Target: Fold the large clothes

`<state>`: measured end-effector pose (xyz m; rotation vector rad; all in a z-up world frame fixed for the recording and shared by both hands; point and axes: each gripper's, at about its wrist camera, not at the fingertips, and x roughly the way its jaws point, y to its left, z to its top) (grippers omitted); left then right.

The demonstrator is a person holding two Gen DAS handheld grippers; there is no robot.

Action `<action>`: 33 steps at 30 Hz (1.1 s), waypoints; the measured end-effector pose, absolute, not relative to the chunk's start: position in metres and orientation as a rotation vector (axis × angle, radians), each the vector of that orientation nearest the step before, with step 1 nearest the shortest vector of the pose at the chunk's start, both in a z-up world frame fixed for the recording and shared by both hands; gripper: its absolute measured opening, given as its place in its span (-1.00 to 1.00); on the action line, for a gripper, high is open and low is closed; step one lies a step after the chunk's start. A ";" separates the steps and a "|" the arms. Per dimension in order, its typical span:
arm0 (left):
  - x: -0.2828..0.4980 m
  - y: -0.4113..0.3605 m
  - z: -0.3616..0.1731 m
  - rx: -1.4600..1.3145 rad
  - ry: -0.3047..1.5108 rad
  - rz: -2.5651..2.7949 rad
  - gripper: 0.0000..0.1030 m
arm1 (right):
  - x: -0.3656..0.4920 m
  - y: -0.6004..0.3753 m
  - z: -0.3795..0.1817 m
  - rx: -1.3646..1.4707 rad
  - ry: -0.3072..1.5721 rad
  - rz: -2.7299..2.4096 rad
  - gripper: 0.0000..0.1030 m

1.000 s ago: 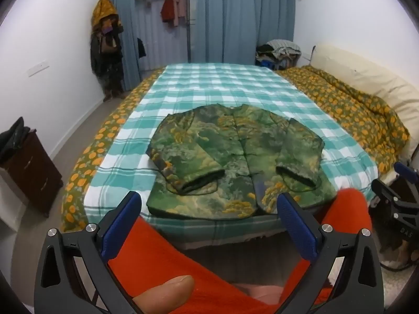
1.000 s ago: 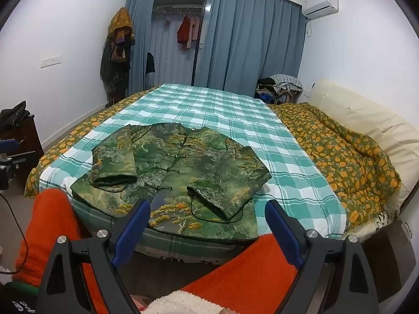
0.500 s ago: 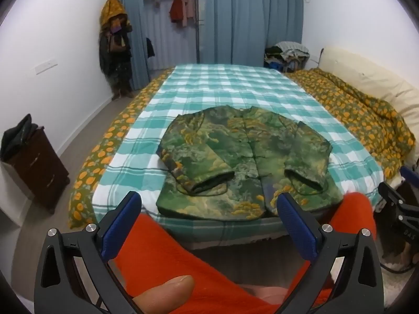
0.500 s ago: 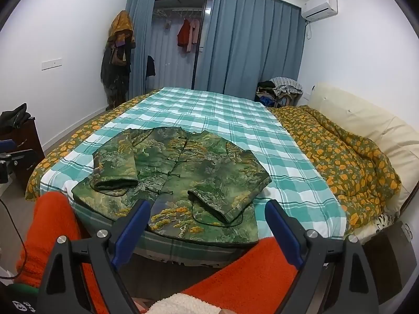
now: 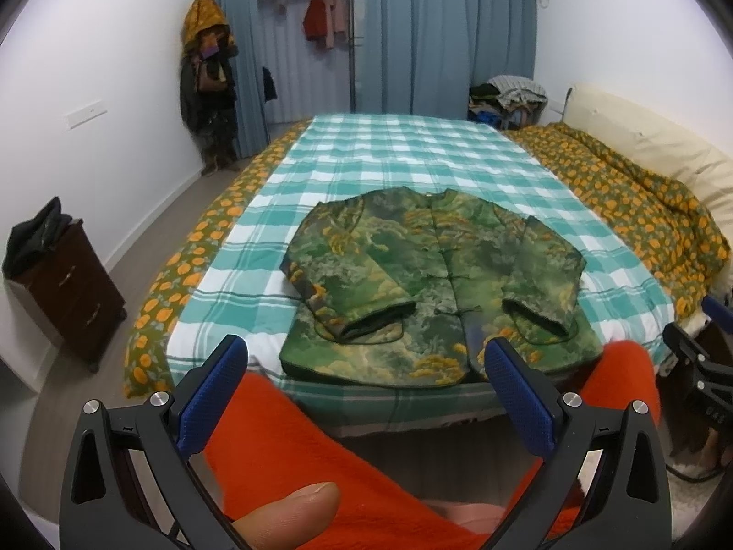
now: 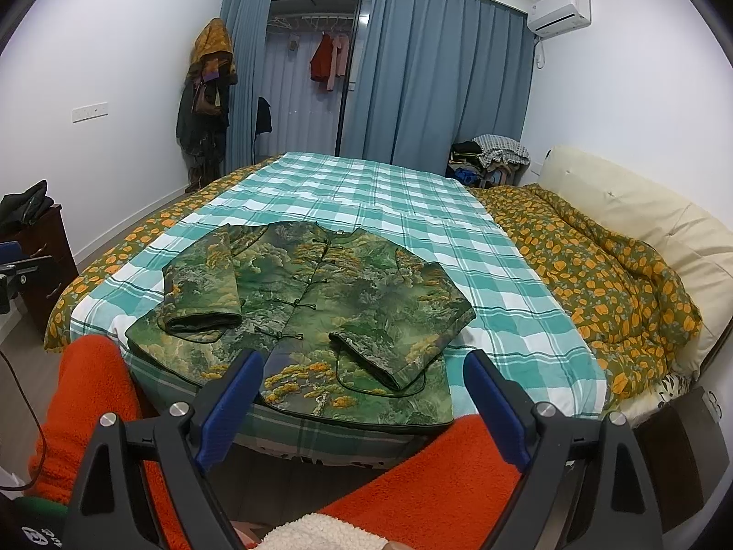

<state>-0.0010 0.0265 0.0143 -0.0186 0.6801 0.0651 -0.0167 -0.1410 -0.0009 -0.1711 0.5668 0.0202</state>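
A green padded jacket (image 5: 435,284) with yellow patterning lies flat on the checked bed sheet (image 5: 412,156), front up, near the bed's front edge. Both sleeves are folded in over its body. In the right wrist view the same jacket (image 6: 320,316) shows its buttoned front. My left gripper (image 5: 364,353) is open and hangs short of the bed with nothing between its blue pads. My right gripper (image 6: 364,362) is open too, also short of the bed's edge. A person's orange-clad legs (image 5: 298,449) lie under both grippers, and a thumb (image 5: 284,508) shows at the bottom.
An orange-flowered quilt (image 5: 641,220) is bunched along the bed's right side against cream pillows (image 5: 650,146). A dark nightstand (image 5: 64,284) stands at the left wall, a loaded coat rack (image 5: 206,82) in the far corner, a clothes pile (image 5: 508,96) by the blue curtains.
Both views have drifted only slightly. The jacket lies as before and both grippers stay open.
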 end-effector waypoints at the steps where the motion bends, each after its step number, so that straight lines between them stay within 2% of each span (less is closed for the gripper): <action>1: -0.001 0.027 0.015 -0.019 0.678 0.065 0.99 | -0.017 -0.141 -0.001 -0.172 0.567 0.020 0.77; 33: -0.007 0.019 0.009 0.025 0.667 0.084 0.99 | -0.017 -0.141 -0.002 -0.170 0.568 0.023 0.77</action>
